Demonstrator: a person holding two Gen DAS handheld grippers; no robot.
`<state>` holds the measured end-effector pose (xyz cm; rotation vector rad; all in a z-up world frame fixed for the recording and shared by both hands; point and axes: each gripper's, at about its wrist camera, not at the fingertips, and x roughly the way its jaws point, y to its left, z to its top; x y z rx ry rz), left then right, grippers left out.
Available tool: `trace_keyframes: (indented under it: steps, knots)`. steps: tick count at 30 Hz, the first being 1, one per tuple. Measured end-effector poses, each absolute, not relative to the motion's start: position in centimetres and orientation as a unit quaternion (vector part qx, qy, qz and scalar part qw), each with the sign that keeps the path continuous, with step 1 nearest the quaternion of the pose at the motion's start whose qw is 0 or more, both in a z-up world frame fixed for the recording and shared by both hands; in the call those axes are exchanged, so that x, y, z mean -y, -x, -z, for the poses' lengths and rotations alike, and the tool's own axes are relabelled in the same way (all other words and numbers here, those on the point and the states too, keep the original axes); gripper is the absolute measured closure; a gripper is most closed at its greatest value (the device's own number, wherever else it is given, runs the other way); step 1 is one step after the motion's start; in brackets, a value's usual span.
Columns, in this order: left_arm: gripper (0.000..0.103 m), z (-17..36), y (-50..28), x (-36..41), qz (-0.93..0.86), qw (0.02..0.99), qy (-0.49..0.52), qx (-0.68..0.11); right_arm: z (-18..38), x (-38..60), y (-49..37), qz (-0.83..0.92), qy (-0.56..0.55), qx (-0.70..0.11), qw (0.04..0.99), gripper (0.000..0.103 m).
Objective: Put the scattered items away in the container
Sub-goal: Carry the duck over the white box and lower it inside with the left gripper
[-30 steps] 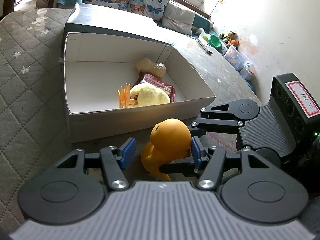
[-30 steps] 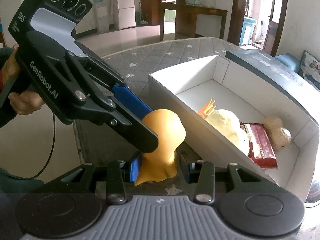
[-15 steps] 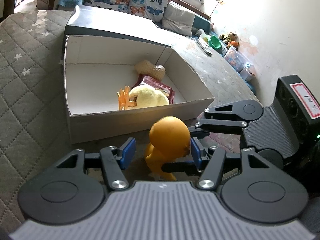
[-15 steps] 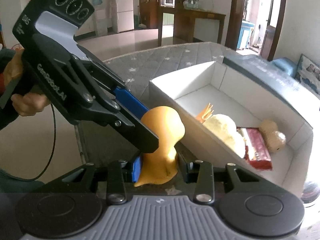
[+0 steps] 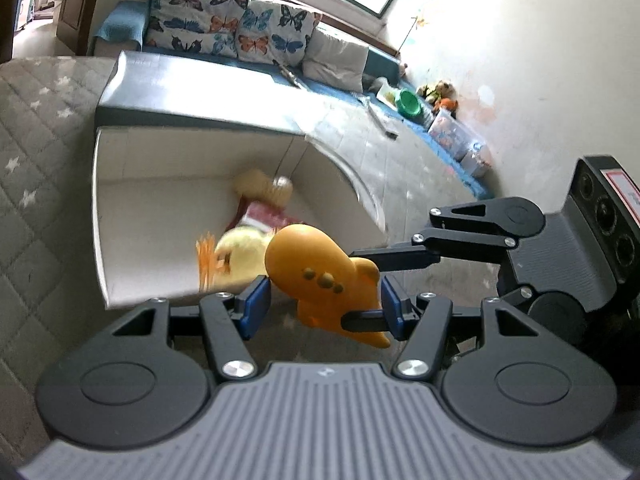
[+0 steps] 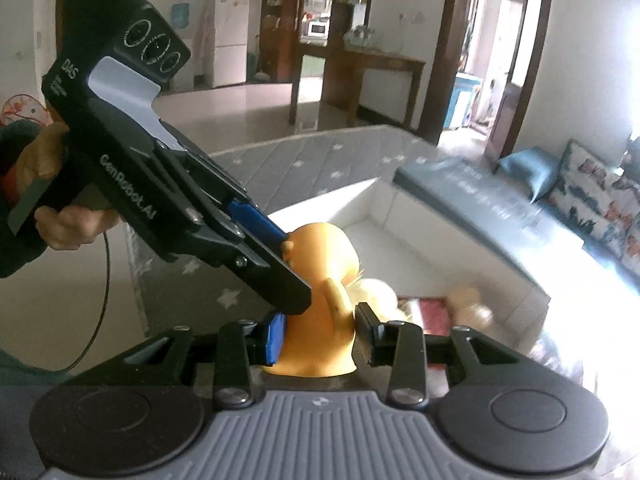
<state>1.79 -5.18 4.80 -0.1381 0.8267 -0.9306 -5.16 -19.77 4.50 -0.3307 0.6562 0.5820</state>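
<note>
A grey quilted mattress point(image 5: 36, 184) patterned with pale stars is seen under everything, with a sofa of butterfly-print cushions point(image 5: 240, 28) at the far side. On the mattress a white cardboard box point(image 5: 100, 216) is set open, its dark lid point(image 5: 208, 92) lying against the far wall of the box. Inside the box, towards its right end, a pale yellow plush toy point(image 5: 240, 256) with orange feet, a red snack packet point(image 5: 264, 216) and a tan peanut-shaped toy point(image 5: 260, 188) are gathered; all three are blurred.

An orange rubber toy point(image 5: 320, 276) is held in the air over the near right corner of the box, tilted on its side in the left wrist view. It is pinched by both tools at once. The left gripper point(image 5: 324, 304) is pressed on it with blue pads point(image 5: 254, 308) against its flanks. The right gripper point(image 6: 320, 340) is pinched on the toy's lower body, and in that view the other tool is seen reaching in from the left, gripped by a person's hand point(image 6: 76, 224) in a dark sleeve.
</note>
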Motion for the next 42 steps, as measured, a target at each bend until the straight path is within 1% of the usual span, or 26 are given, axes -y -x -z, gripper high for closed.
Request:
trace_keyframes:
  steps: [3,7,15,18,19,24,30,38,42]
  knots:
    - [0.043,-6.0,-3.3,6.2,0.438,0.816,0.065,-0.372,-5.5,20.3,3.9,-0.265,0.163,-0.309,0.899,0.066]
    - [0.043,-6.3,-6.1,7.9,0.439,0.815,0.065,-0.373,-5.5,21.0,1.2,-0.243,0.165,-0.312,0.904,0.067]
    - [0.043,-3.8,-11.5,10.7,0.427,0.801,0.069,-0.413,-3.6,22.2,-4.2,-0.22,0.148,-0.348,0.899,0.067]
    - [0.043,-2.6,-13.0,11.3,0.417,0.799,0.067,-0.429,-2.5,22.7,-6.0,-0.219,0.14,-0.368,0.893,0.072]
    - [0.043,-2.2,-13.4,11.4,0.412,0.799,0.066,-0.434,-2.1,22.8,-6.5,-0.219,0.139,-0.374,0.89,0.078]
    - [0.043,-0.3,-15.5,11.4,0.392,0.794,0.074,-0.458,-1.3,23.1,-8.7,-0.222,0.119,-0.386,0.887,0.078]
    - [0.043,0.4,-16.6,11.0,0.377,0.797,0.085,-0.464,-0.9,22.9,-8.9,-0.219,0.117,-0.386,0.889,0.078]
    - [0.043,0.4,-17.1,10.8,0.355,0.806,0.081,-0.467,-0.5,23.1,-9.3,-0.21,0.096,-0.387,0.893,0.071]
    - [0.043,0.2,-16.9,10.9,0.345,0.814,0.066,-0.462,-0.2,23.3,-9.4,-0.207,0.087,-0.387,0.894,0.069]
